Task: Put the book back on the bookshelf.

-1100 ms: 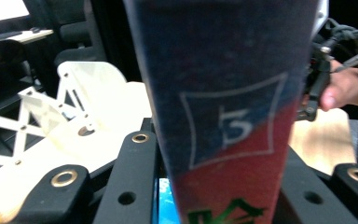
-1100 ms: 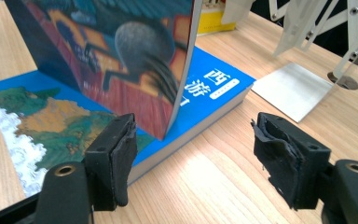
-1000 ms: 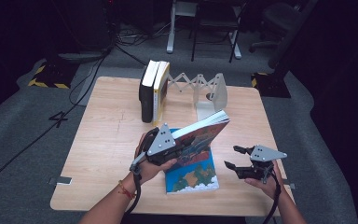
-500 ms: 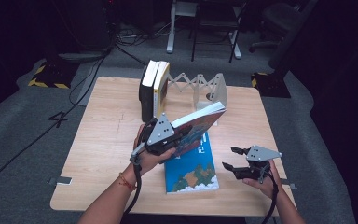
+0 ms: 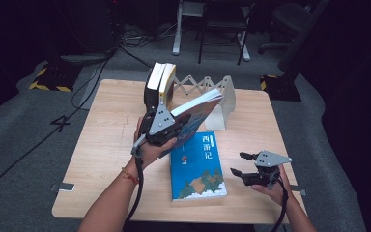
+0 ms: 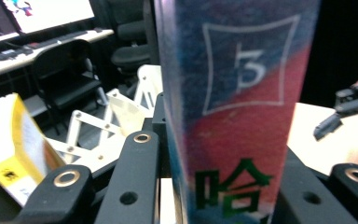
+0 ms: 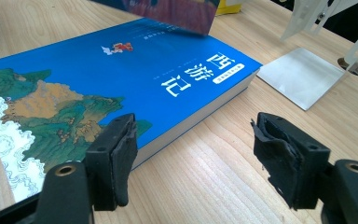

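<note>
Item: book (image 5: 195, 108) pinched in your left tool (image 5: 162, 126); carry it level to the far expanding rack (image 5: 207, 89), beside the standing books (image 5: 158, 87); right tool (image 5: 251, 166) spread, idle.

The book (image 6: 240, 112) stands upright between the jaws, spine toward the camera, with a "5" in a square and green characters below. Left of the fingers (image 6: 130, 182) lie a white rack (image 6: 116, 121) and a yellow book (image 6: 14, 140); right, the other gripper (image 6: 349, 105).
</note>
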Available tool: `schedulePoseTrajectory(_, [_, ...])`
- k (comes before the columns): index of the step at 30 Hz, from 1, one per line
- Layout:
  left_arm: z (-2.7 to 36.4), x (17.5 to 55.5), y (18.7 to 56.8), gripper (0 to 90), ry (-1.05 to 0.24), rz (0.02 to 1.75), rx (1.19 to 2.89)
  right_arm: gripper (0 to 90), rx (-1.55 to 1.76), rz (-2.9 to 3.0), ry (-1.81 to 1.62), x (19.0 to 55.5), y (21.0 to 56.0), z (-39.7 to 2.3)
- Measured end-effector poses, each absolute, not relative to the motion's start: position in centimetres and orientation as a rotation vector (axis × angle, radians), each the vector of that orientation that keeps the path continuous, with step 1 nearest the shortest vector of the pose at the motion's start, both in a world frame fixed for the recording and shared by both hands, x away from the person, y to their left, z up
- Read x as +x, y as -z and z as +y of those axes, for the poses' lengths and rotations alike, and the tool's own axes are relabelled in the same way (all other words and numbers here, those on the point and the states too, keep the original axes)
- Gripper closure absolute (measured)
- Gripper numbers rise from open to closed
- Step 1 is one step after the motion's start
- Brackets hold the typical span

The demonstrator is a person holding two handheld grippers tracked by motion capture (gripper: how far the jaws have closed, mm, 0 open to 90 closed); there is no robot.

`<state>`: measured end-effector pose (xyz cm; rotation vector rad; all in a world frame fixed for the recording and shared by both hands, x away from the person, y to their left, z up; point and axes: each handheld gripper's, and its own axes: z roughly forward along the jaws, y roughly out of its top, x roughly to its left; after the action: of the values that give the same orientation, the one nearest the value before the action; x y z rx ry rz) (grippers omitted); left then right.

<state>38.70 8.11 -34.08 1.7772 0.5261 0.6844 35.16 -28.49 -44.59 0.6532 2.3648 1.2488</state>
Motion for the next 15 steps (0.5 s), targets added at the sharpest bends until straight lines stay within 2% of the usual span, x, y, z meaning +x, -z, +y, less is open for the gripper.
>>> schedulePoseTrajectory(15, [9.8, 43.9, 34.8, 74.0, -0.79, 0.709, 1.741, 30.9, 0.649, 2.379, -1.233, 35.3, 44.9, -28.3])
